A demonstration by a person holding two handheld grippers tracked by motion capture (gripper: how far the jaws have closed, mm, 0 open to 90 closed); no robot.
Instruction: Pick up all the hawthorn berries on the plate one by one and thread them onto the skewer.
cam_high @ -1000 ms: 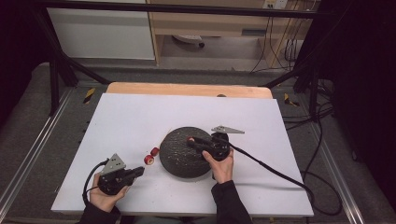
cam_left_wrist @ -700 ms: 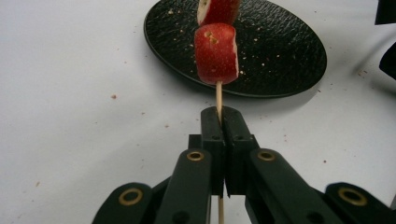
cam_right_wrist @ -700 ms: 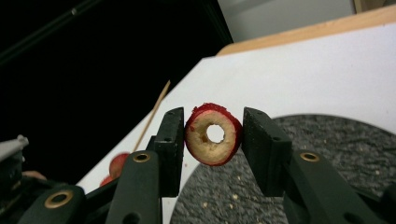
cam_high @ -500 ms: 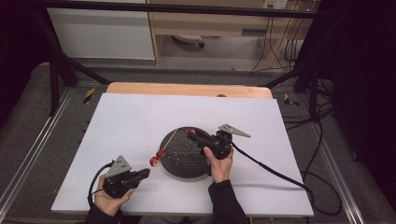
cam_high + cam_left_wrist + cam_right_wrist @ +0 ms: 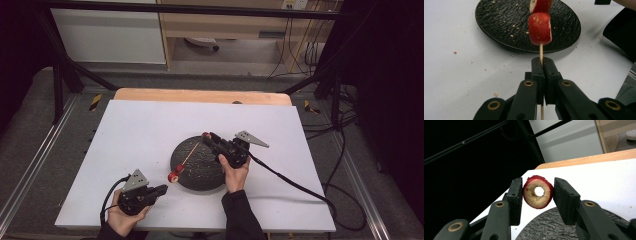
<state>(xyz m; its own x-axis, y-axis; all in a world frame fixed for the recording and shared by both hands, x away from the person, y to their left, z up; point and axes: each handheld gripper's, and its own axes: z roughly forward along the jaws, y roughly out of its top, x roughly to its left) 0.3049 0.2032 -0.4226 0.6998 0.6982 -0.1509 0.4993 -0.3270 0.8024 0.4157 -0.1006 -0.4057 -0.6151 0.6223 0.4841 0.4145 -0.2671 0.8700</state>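
A wooden skewer [image 5: 541, 51] carries two red fruit pieces [image 5: 539, 28] over the near edge of a black plate [image 5: 197, 165]. The left tongs [image 5: 541, 66] are clenched on the skewer's bare end. The right tongs [image 5: 537, 191] grasp a cored red fruit ring [image 5: 538, 192] above the plate's far side, over the white tabletop [image 5: 140, 130].

One black plate [image 5: 200, 167], one wooden skewer [image 5: 541, 51] carrying two red fruit pieces [image 5: 539, 28], one cored red ring [image 5: 538, 192], two claws, one table [image 5: 150, 130].
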